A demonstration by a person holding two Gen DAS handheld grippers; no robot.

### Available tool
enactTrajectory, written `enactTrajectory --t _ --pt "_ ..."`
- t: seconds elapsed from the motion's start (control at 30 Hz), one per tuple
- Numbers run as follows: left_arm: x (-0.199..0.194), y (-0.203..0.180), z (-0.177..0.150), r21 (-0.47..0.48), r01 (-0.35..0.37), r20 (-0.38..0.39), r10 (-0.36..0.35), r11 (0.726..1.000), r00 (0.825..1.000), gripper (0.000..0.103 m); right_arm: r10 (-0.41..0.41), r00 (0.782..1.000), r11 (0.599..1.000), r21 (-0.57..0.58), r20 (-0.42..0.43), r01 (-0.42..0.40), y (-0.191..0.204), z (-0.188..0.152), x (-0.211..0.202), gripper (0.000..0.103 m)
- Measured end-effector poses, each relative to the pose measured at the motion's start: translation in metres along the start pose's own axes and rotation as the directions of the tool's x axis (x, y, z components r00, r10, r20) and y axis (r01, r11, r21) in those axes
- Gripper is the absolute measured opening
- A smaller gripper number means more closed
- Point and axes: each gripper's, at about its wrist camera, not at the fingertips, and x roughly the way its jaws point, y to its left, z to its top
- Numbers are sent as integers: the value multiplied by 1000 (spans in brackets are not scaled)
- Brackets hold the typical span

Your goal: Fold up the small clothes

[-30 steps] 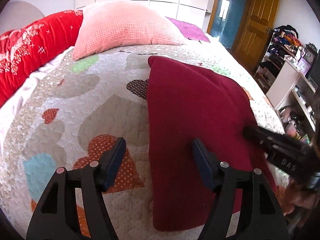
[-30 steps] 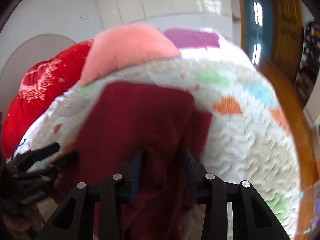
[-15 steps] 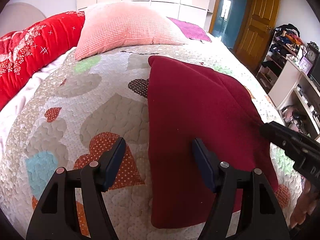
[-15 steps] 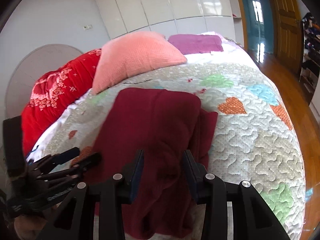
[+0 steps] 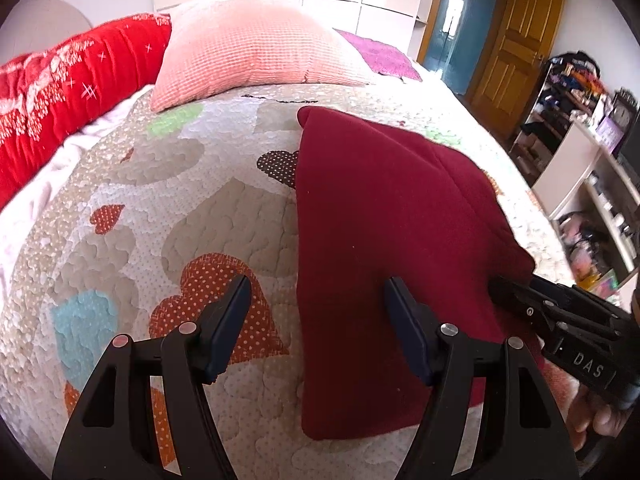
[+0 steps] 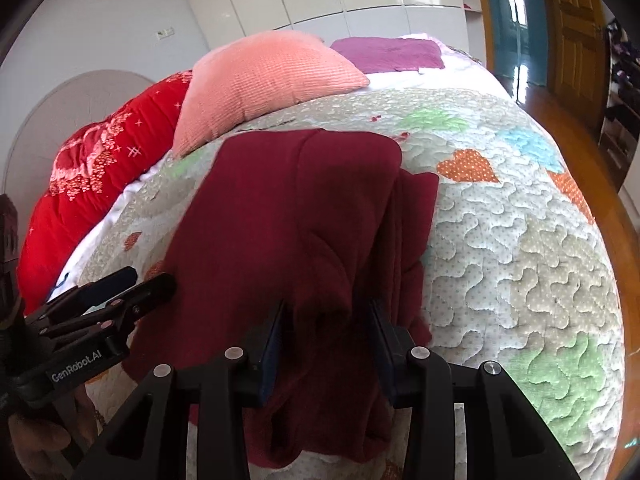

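A dark red garment lies partly folded on the quilted bed, long side running away from me; it also shows in the right wrist view. My left gripper is open and empty, hovering above the garment's left edge near its close end. My right gripper is partly open, its jaws on either side of a raised, bunched fold at the garment's near right part; I cannot tell whether they pinch it. The right gripper also shows in the left wrist view at the garment's right edge.
The heart-patterned quilt covers the bed. A pink pillow, a red blanket and a purple cloth lie at the far end. Shelves with clutter and a wooden door stand on the right.
The right gripper has moved back in to the garment's right edge. The left gripper has stayed open over the left edge. The garment lies about the same.
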Motion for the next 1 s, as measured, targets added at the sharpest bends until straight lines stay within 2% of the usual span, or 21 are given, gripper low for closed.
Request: enactTrajectory --t 0.07,0.17,0.2,0.23,0.33,0.37,0.6,1.0 --pt "-4 8 3 -32 44 4 -44 998 999 69 14 1000 1000 23 28 -15 -4 2 -8 42" --pt "-4 22 8 -91 111 6 -111 990 994 70 16 996 997 77 90 -23 -17 8 -18 62" --pt "-1 27 10 -112 143 -3 -144 983 990 71 16 995 995 95 100 -25 -21 9 -19 74" --pt "3 30 11 -132 173 -15 -177 976 984 75 17 994 993 115 108 -30 -26 11 -19 78" --pt "18 39 14 -211 258 -49 -274 943 960 77 43 995 985 164 90 -57 -41 15 -9 78" --pt "22 39 15 -221 266 -56 -285 938 957 77 60 995 981 180 81 -74 -45 16 -3 78" --pt "45 19 17 -158 273 -76 -287 949 955 77 162 985 947 274 53 -170 -60 18 30 83" --pt "61 1 25 -99 236 -104 -246 967 964 81 149 988 964 216 45 -155 -41 24 47 91"
